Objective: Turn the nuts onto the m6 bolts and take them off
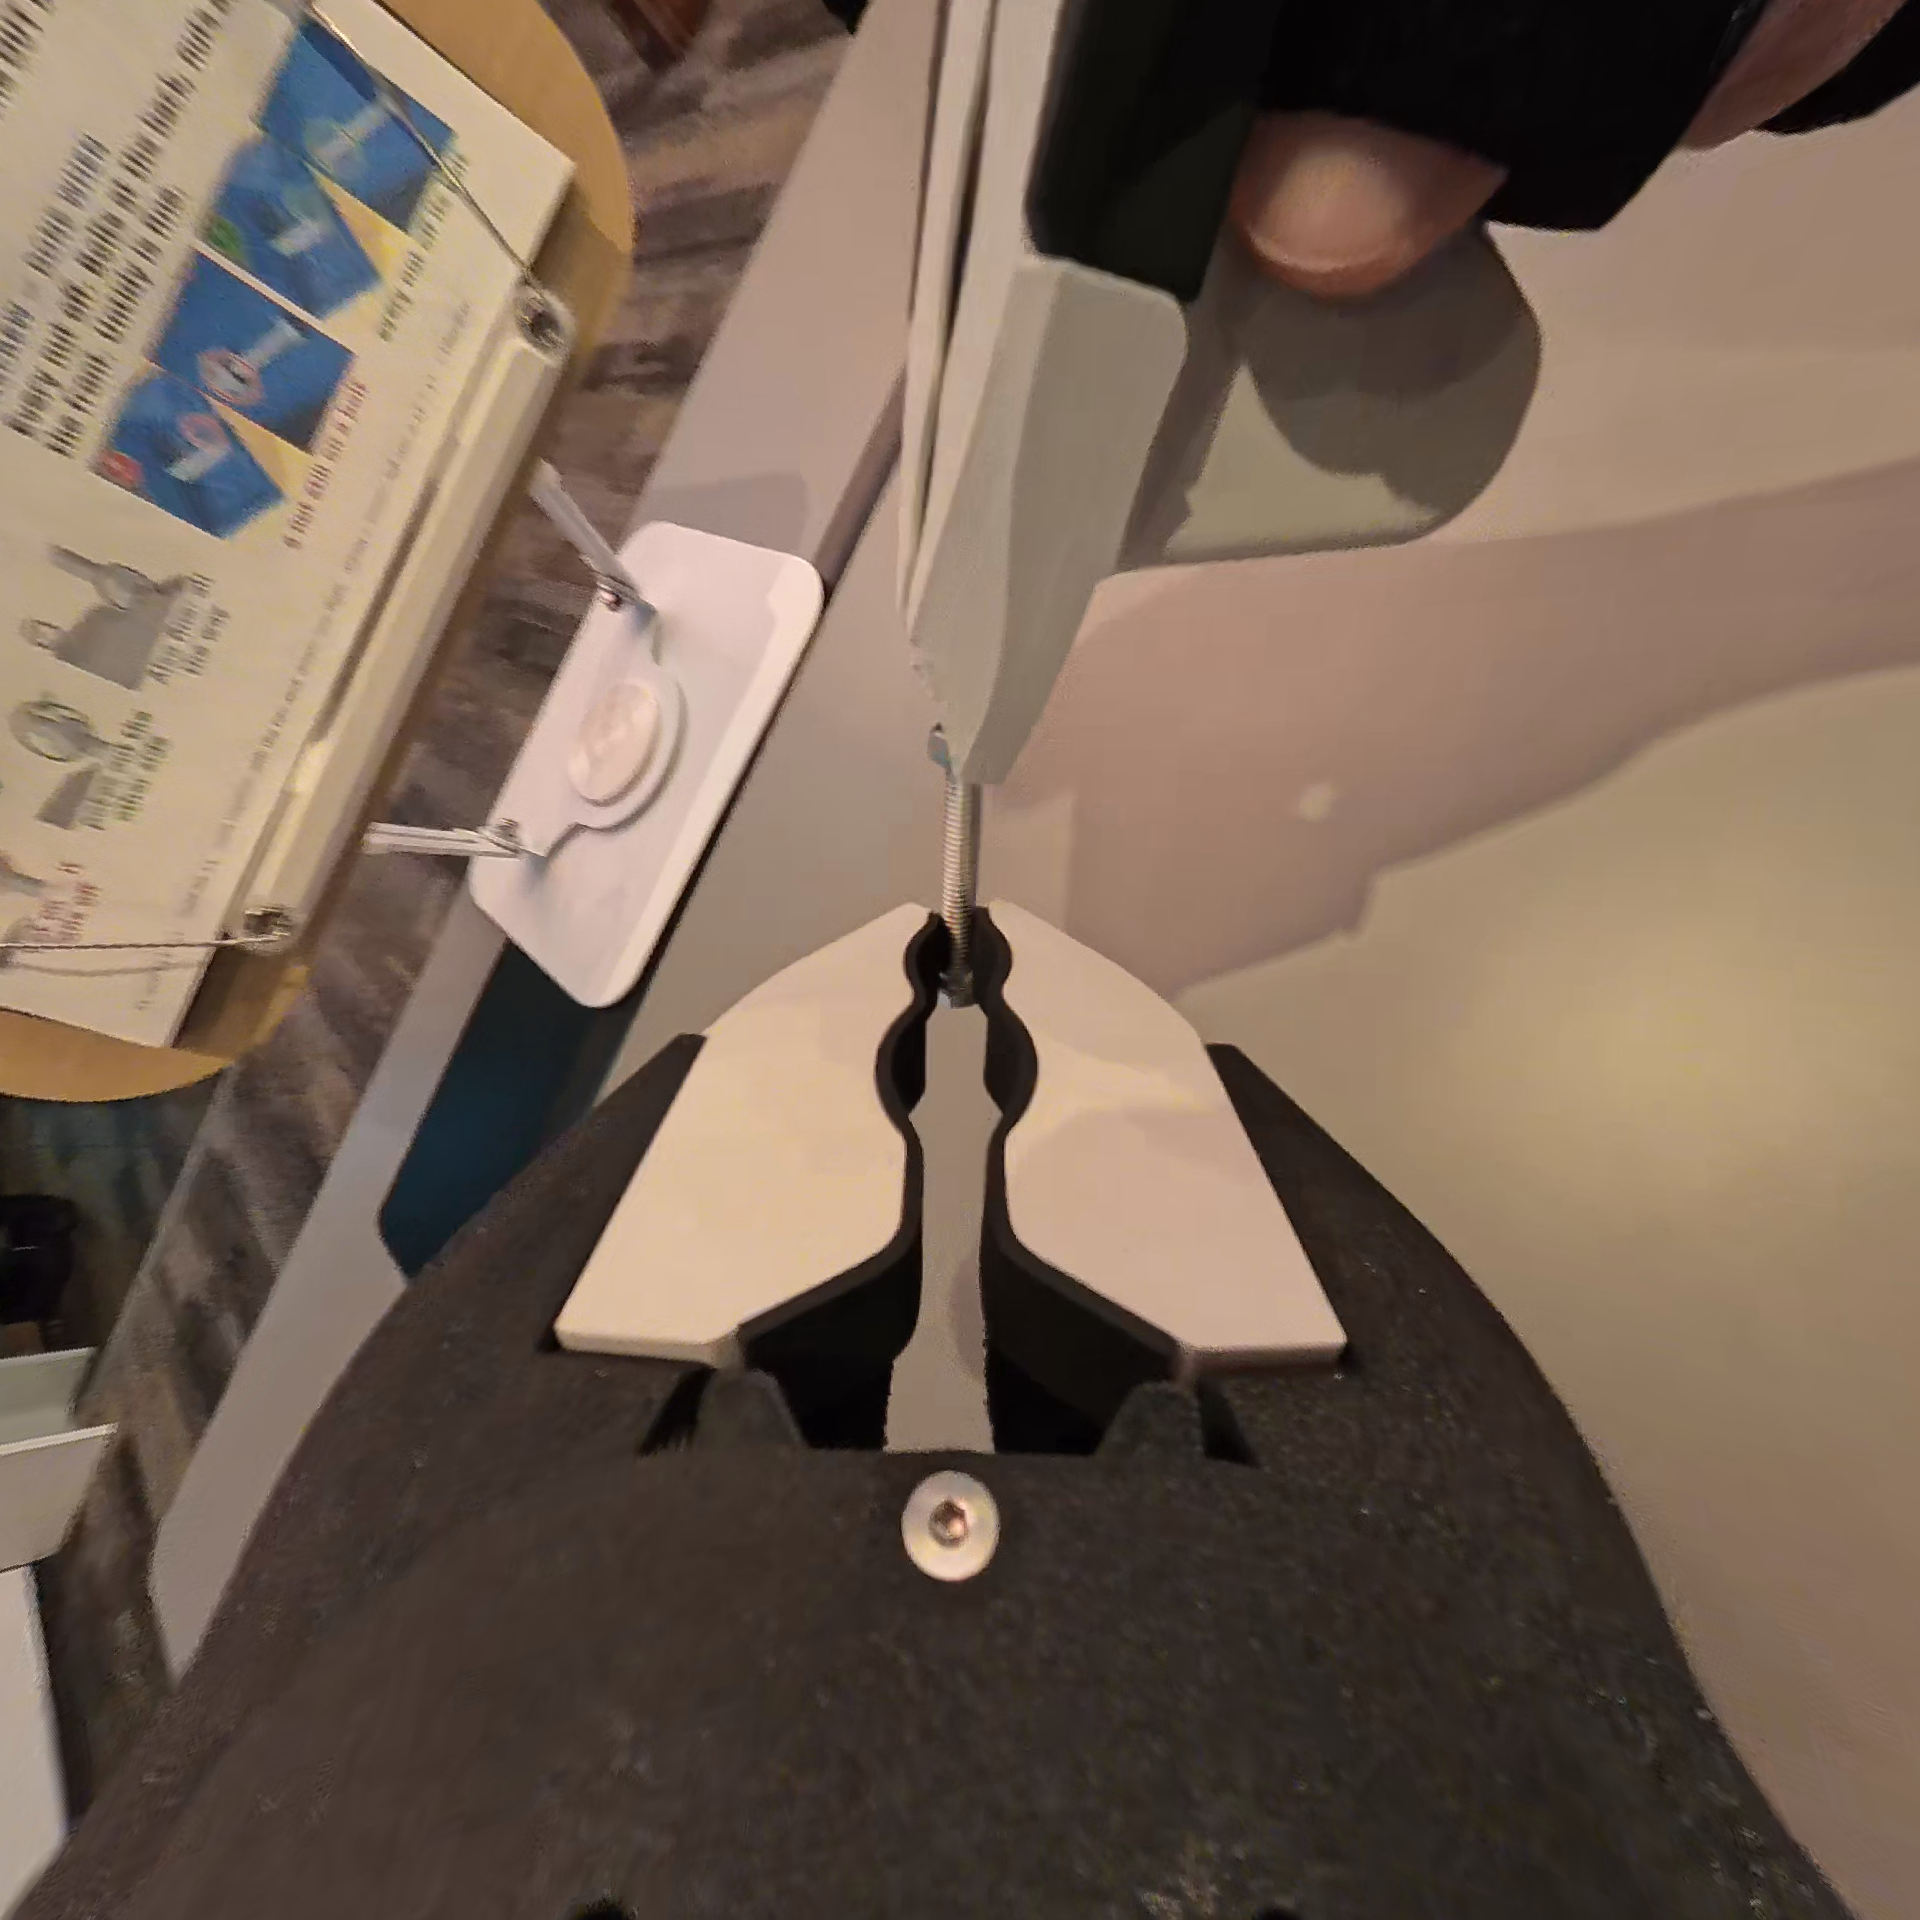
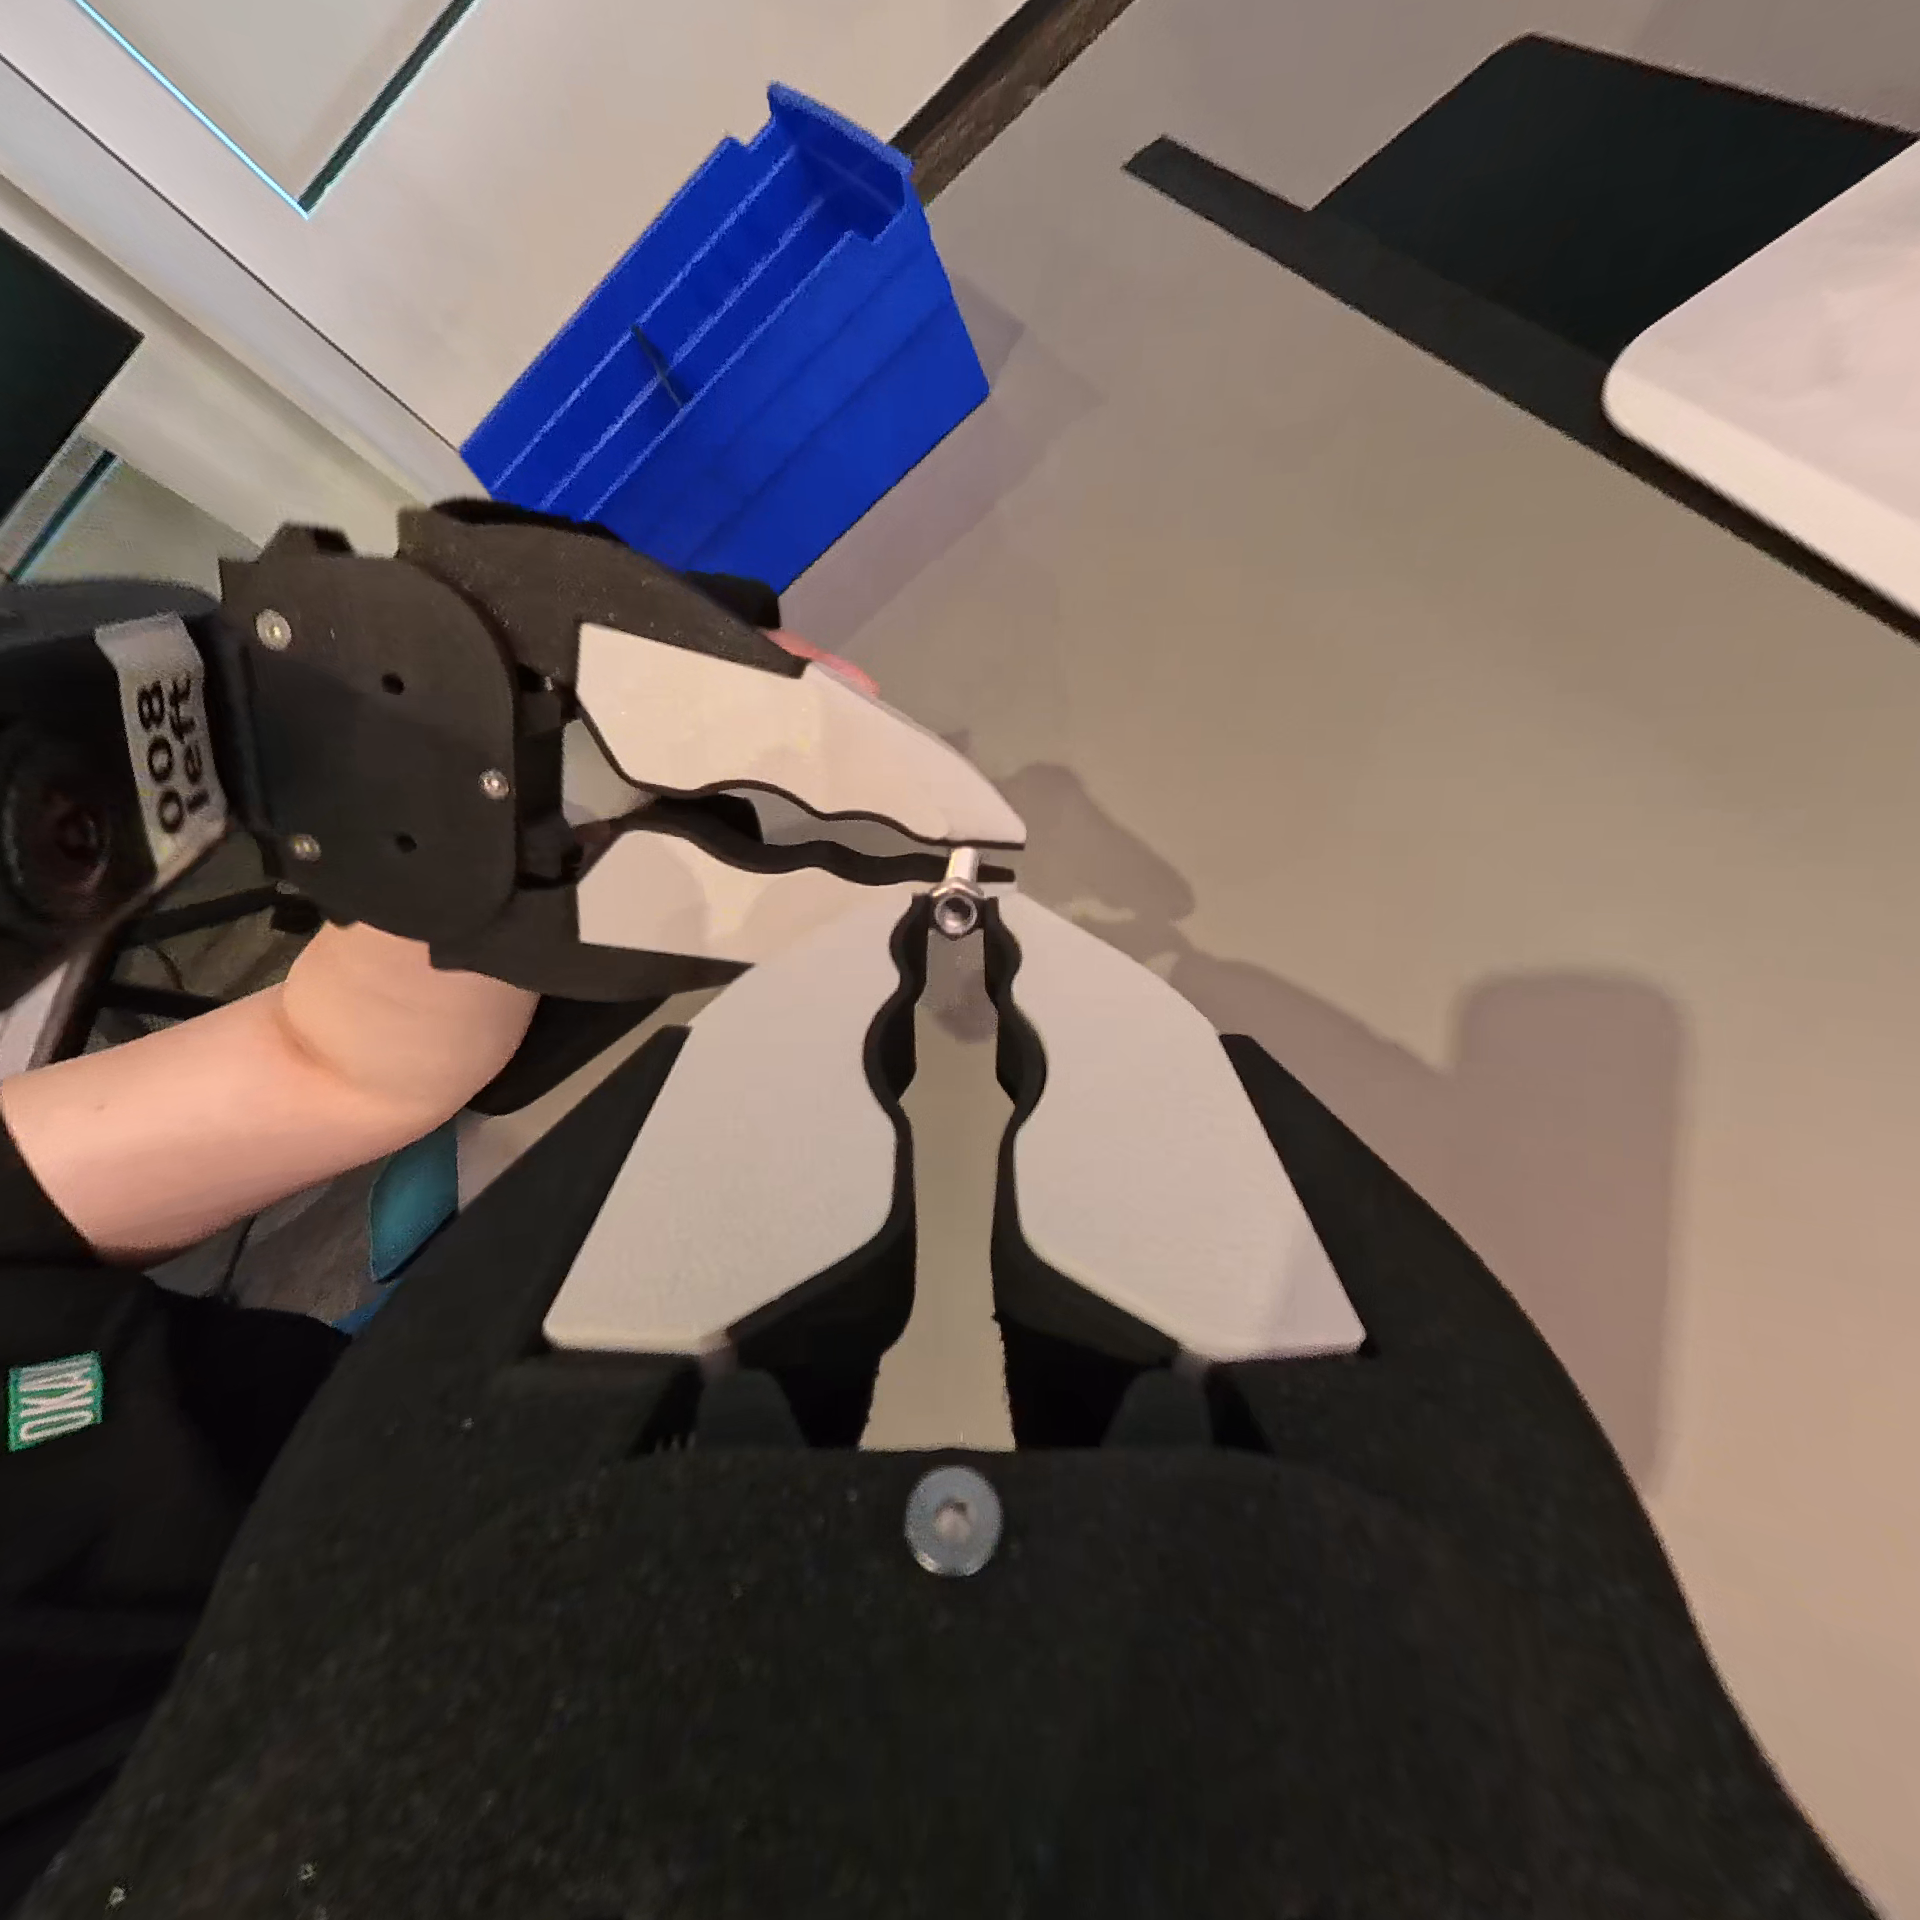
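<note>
A thin threaded silver bolt [image 1: 951, 862] is held in the air over the grey table [image 1: 1558, 1143]. My left gripper [image 1: 956, 971] is shut on one end of the bolt, its white fingers [image 1: 821, 1101] nearly together. My right gripper [image 1: 951, 753] comes in from above, shut on a small silver nut [image 1: 938, 750] at the bolt's other end. In the right wrist view my right gripper [image 2: 954, 916] pinches the nut [image 2: 954, 914], seen end-on with its hole showing. The left gripper [image 2: 977, 857] reaches in from the left and clamps the bolt [image 2: 964, 862] just beyond it.
A blue plastic bin [image 2: 748, 343] stands on the table behind the left gripper. A white sign stand [image 1: 644, 769] with a printed sheet [image 1: 208, 468] is off the table's left edge, over a round wooden table [image 1: 592, 208]. A second white tabletop [image 2: 1787, 374] is at the right.
</note>
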Action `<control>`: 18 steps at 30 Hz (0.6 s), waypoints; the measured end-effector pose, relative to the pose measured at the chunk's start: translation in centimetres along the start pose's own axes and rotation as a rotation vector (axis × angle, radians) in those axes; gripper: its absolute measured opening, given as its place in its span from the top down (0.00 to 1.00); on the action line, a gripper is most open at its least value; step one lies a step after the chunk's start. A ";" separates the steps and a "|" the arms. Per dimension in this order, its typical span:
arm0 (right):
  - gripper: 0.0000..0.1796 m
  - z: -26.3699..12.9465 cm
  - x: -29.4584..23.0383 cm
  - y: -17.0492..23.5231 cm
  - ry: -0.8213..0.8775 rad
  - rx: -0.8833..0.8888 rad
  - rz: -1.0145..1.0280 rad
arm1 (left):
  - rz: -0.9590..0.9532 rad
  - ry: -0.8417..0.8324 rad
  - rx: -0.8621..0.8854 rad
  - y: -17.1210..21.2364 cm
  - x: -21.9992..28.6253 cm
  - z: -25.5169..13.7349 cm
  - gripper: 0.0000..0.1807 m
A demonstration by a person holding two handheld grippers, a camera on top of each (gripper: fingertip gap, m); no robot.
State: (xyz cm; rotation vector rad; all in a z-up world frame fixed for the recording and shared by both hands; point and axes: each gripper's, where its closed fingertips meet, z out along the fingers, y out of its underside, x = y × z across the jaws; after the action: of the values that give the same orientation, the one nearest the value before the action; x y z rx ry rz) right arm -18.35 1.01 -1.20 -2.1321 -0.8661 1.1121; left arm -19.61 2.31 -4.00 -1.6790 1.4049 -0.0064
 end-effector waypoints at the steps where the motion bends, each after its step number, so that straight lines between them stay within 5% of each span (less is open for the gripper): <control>1: 0.95 -0.2 0.1 -0.2 0.005 0.012 0.002 | 0.014 -0.036 0.006 -0.2 -0.2 0.0 0.97; 7: 0.95 -0.7 0.4 -1.1 0.030 0.072 0.019 | 0.090 -0.245 0.005 -1.0 -1.7 0.2 0.97; 18: 0.95 -0.7 0.4 -1.2 0.034 0.073 0.004 | 0.014 -0.187 0.042 -1.0 -1.4 0.3 0.97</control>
State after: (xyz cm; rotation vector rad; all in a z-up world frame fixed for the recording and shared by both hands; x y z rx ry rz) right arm -17.92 1.92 -0.13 -2.0873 -0.7942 1.0894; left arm -19.16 3.52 -2.79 -1.5926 1.2675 0.1251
